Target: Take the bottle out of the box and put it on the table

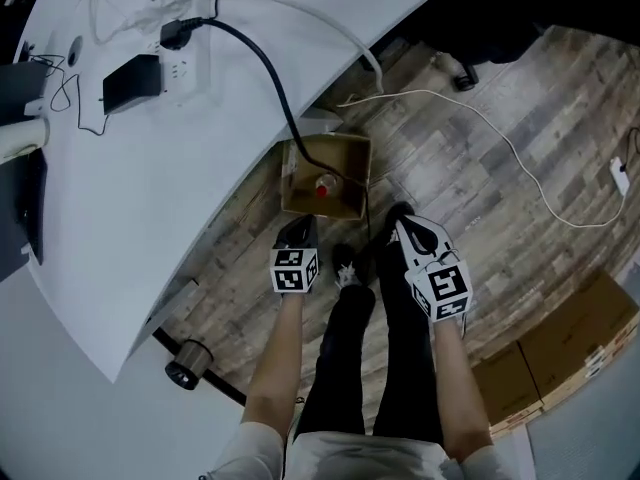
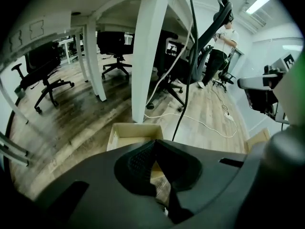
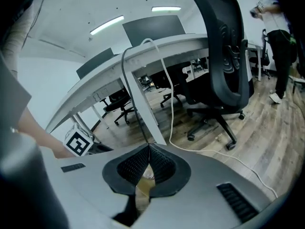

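Note:
An open cardboard box (image 1: pixel 345 148) stands on the wooden floor by the edge of the white table (image 1: pixel 140 198). In it lies a bottle (image 1: pixel 322 190) with a red cap. My left gripper (image 1: pixel 299 230) hangs just short of the box's near side, jaws shut and empty. To its right my right gripper (image 1: pixel 400 222) is also shut and empty, close to the box's near right corner. In the left gripper view the box (image 2: pixel 134 133) shows just beyond the closed left gripper (image 2: pixel 155 142). The right gripper (image 3: pixel 149 147) has a sliver of cardboard (image 3: pixel 142 189) showing between its pads.
A black cable (image 1: pixel 262 63) runs off the table down to the box, and a white cable (image 1: pixel 480 118) trails over the floor. A white table leg (image 2: pixel 147 56) rises behind the box. Office chairs (image 3: pixel 228 56) stand nearby. Cardboard boxes (image 1: pixel 570 343) sit at the right. A person (image 2: pixel 223 42) stands far off.

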Available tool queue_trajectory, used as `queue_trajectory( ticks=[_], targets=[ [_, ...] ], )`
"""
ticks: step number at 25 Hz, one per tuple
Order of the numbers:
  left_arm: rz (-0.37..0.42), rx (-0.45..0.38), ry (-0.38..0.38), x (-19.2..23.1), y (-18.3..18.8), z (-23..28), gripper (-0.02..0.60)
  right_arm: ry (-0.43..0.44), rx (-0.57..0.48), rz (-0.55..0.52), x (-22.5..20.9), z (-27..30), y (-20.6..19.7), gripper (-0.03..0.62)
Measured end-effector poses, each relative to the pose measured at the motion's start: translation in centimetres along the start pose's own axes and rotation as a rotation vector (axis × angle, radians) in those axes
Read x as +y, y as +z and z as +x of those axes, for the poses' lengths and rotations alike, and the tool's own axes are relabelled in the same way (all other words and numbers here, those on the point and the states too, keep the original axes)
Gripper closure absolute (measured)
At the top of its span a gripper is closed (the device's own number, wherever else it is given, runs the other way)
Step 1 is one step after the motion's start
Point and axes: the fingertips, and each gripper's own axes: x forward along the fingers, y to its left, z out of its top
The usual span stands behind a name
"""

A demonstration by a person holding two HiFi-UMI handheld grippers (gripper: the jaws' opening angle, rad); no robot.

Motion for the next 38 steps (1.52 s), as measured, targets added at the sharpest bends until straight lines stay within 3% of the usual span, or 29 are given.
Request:
queue_trajectory(
  ticks=[3, 8, 10, 14, 19, 27, 31, 38],
  targets=[
    [0.057, 0.064, -0.019, 1.3, -2.5, 3.8, 0.566, -0.007, 0.006, 0.033, 0.1, 1.3, -3.3, 0.554],
    [0.245, 0.086, -0.008, 2.6, -5.6, 8.9, 0.565, -0.028, -0.02, 0.133, 0.4, 3.7, -7.9, 0.554],
    [0.237, 0.097, 0.011, 3.6, -7.0, 10.7, 0.558, -0.015, -0.02, 0.13, 0.9, 4.7, -9.3, 0.554],
    [0.18, 0.09, 0.025, 4.8, -8.3, 13.5, 0.475, 0.015, 0.001, 0.101, 1.3, 6.2, -12.3, 0.554],
    [0.23, 0.104, -0.014, 4.8, -9.2, 17.0, 0.397, 0.037, 0.009, 0.065, 0.9, 7.8, -13.8, 0.554],
    [0.244, 0.128, -0.022, 5.1, -10.0, 19.9, 0.39, 0.031, 0.005, 0.087, -0.5, 7.3, -16.3, 0.554],
    [0.24, 0.115, -0.015, 5.4, -9.6, 20.8, 0.416, 0.026, 0.018, 0.072, -0.3, 7.2, -17.3, 0.554],
    [0.316, 0.115, -0.026, 4.4, -8.9, 18.9, 0.422, 0.016, 0.021, 0.078, 1.3, 5.9, -16.8, 0.554]
  ],
)
